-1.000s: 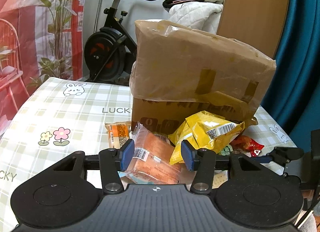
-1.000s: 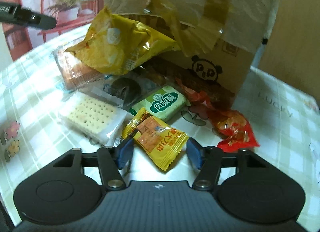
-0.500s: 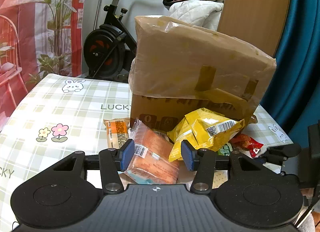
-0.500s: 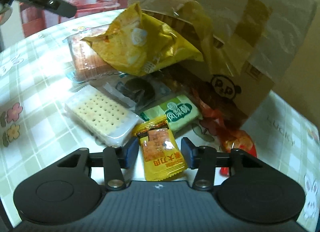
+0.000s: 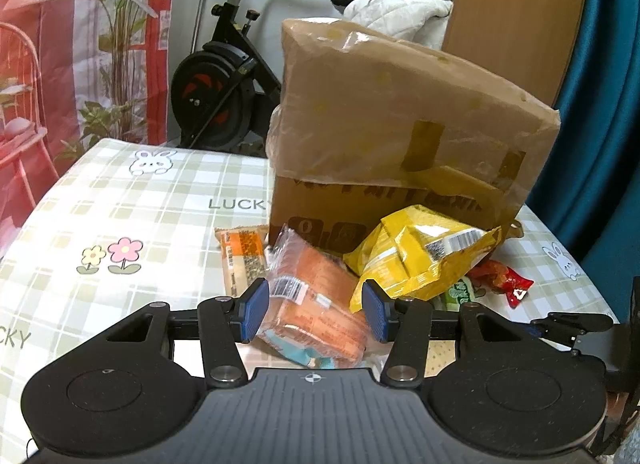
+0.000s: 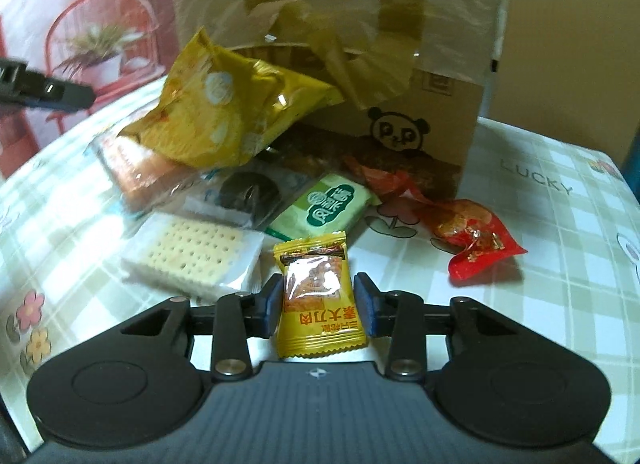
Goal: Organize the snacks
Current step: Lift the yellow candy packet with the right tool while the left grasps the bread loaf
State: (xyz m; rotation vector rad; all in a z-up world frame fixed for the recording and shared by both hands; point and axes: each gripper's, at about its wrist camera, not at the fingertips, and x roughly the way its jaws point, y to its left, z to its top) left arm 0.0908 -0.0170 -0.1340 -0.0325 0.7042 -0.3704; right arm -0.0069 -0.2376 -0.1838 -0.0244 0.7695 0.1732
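Since the earlier frame the right gripper (image 6: 316,304) has rolled level and its fingers (image 6: 270,304) have just been closing in on the small yellow packet (image 6: 318,296), which now sits squarely between them with both pads touching its sides, so it's gripped, and the packet has turned from slanted to upright in the right wrist view. Left gripper (image 5: 314,314) hasn't budged: fingers (image 5: 252,314) about half open, hovering over the orange pack (image 5: 316,300) with nothing pinched, pads not pressing on it. Rest of the snacks are piled up against the cardboard box (image 5: 400,136), which sits toward the far edge of the tabletop (image 5: 120,204). The big yellow bag (image 6: 224,104) leans on top of the heap, propped over the orange pack and against the box. Just beside the held packet on the left is the cracker pack (image 6: 196,254), with a green packet (image 6: 332,204) right behind it and a clear wrapper with a dark cookie (image 6: 248,190) tucked under the yellow bag. Red wrapper (image 6: 476,240) lies on its own to the right, near the box's corner. From the left wrist view there's also a slim orange bar (image 5: 242,260) lying flat at the left of the box, next to the orange pack. Exercise bike (image 5: 224,92) stands off past the far edge.
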